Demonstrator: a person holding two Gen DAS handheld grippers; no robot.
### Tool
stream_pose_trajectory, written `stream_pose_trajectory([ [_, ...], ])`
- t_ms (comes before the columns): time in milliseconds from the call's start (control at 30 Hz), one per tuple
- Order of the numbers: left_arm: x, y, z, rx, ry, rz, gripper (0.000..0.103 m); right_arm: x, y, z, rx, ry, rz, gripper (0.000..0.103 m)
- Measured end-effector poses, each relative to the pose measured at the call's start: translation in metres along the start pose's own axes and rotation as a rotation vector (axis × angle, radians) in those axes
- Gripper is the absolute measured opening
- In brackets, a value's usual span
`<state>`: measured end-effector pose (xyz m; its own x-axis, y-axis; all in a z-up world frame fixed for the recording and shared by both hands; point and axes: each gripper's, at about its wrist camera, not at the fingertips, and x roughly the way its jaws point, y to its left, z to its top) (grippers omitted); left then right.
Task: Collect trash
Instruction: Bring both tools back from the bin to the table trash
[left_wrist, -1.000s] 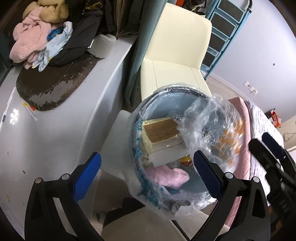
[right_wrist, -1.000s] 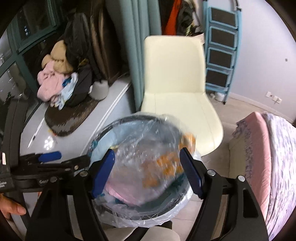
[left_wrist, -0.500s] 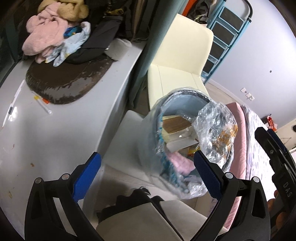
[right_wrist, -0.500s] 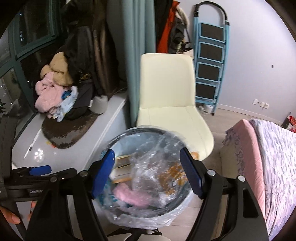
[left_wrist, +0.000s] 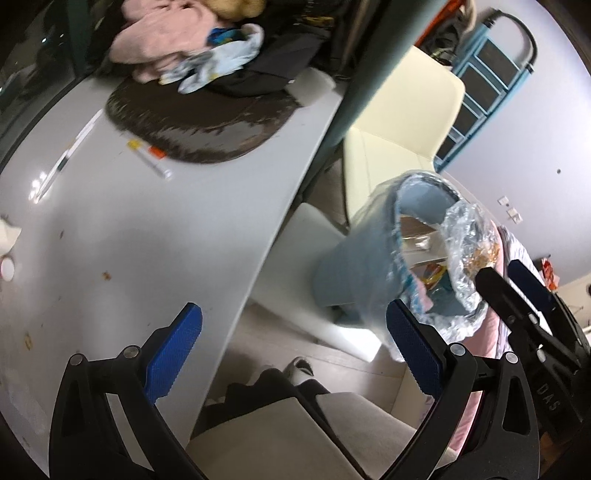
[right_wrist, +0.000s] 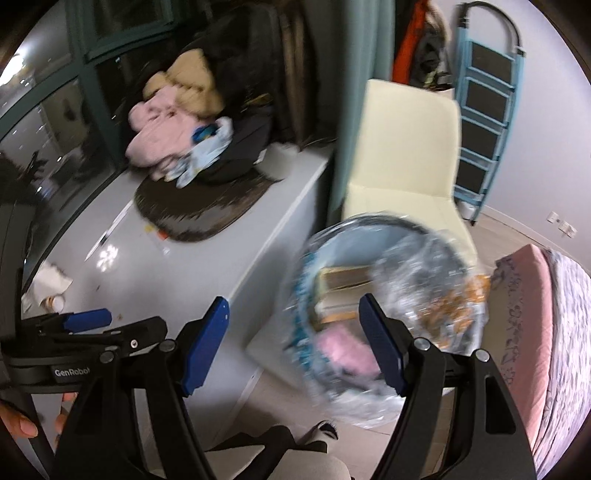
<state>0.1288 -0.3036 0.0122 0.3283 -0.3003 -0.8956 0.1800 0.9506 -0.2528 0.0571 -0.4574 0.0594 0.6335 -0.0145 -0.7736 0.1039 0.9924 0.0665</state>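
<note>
Below, both grippers hang empty with jaws apart: the left gripper (left_wrist: 293, 347) over the near edge of the grey worktop (left_wrist: 122, 236), the right gripper (right_wrist: 293, 343) just beside the trash bin (right_wrist: 369, 306). That bin, lined with clear plastic, stands on the floor right of the worktop, near the cream chair (right_wrist: 406, 155), holding cardboard and pink scraps.

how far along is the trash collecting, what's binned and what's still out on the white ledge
Done: the blue plastic-lined bin already holds a crumpled clear bag, cardboard boxes and something pink. In hand: nothing; the left hand-held gripper and right hand-held gripper are both open and empty. Left: a crumpled white tissue and thin paper strips still lie on the white ledge.
</note>
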Motion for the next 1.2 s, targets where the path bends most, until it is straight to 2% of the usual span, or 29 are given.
stream_pose_trajectory([
  [233, -0.014, 0.050, -0.019, -0.089, -0.002, 0.024, 0.097, 0.008, 0.047, -0.006, -0.062, 0.040, 0.057, 0.070],
  [700, -0.053, 0.149, -0.054, -0.239, -0.035, 0.084, 0.097, 0.017, 0.147, -0.017, -0.170, 0.067, 0.154, 0.070],
  [1200, -0.090, 0.230, -0.089, -0.347, -0.077, 0.116, 0.097, 0.015, 0.238, -0.032, -0.272, 0.083, 0.224, 0.070],
])
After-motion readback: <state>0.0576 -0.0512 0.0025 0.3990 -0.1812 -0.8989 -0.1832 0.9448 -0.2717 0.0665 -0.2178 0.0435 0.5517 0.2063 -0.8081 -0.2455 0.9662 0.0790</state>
